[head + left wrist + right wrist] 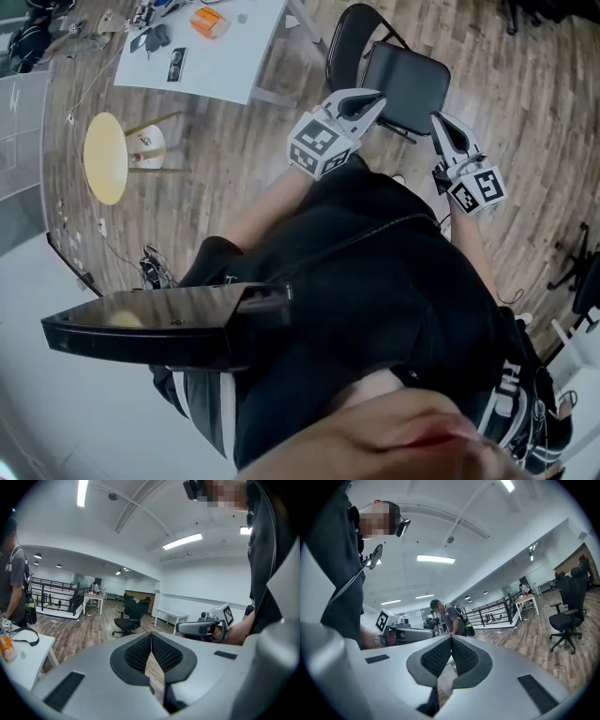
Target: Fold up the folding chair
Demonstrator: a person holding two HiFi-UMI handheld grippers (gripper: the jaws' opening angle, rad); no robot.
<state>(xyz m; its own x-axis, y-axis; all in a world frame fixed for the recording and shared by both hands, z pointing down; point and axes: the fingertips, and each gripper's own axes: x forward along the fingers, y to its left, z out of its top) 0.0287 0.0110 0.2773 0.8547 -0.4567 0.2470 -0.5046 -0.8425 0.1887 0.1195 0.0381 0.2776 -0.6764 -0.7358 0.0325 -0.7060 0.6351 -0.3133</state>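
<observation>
The black folding chair [405,86] stands unfolded on the wood floor at the top middle of the head view, its backrest [349,42] on the far side. My left gripper [375,97] is shut and empty, its tip at the near left edge of the seat. My right gripper [437,122] is shut and empty too, by the seat's near right corner. Neither gripper view shows the chair. The left gripper [151,635] looks level across the room with the right gripper [206,627] off to its right; the right gripper [451,639] has the left gripper [405,633] to its left.
A white table [225,70] with small items stands at the upper left, and a round yellow stool [105,155] nearby. Cables lie on the floor at the left. Black office chairs [129,618] stand farther off. A person [451,617] stands by a railing.
</observation>
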